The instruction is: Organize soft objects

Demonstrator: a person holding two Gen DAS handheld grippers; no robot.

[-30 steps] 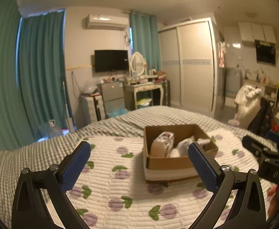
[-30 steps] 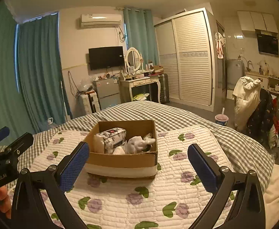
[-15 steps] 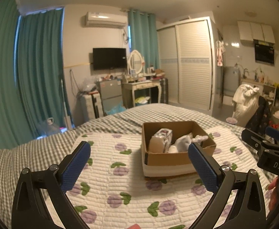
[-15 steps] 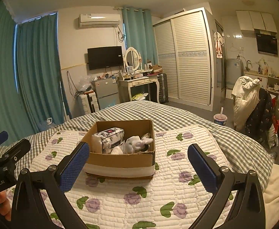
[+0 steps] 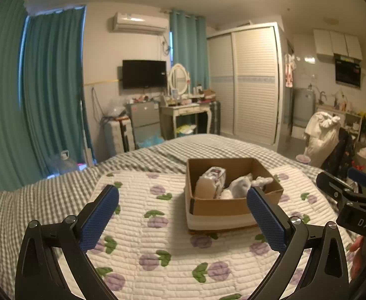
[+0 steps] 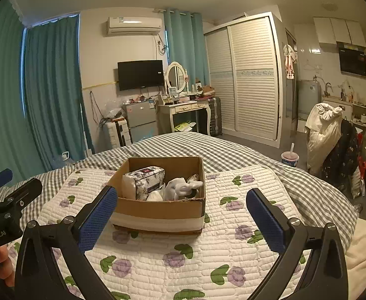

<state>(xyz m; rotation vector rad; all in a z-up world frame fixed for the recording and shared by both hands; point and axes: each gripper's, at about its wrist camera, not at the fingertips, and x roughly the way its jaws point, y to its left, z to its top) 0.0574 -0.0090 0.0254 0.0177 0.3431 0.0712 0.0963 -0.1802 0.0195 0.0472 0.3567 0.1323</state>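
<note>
A cardboard box (image 5: 218, 206) (image 6: 157, 208) stands on a white quilted mat with purple flowers (image 5: 145, 237) (image 6: 208, 250) on the bed. In it lie a floral tissue pack (image 5: 214, 180) (image 6: 145, 181) and a white plush toy (image 5: 243, 186) (image 6: 180, 188). My left gripper (image 5: 183, 218) is open and empty, held above the mat in front of the box. My right gripper (image 6: 181, 220) is open and empty, held just short of the box's near wall. Each gripper shows at the edge of the other's view.
The bed has a grey checked cover (image 6: 233, 150). Beyond it stand a dressing table with an oval mirror (image 6: 183, 105), a small fridge (image 6: 140, 120), a wardrobe (image 6: 248, 77) and teal curtains (image 6: 50, 87). A chair piled with clothes (image 6: 330, 135) stands at the right.
Both grippers have drawn back and tilted up a little, so the box sits lower and smaller in both views. Both stay open and empty.
</note>
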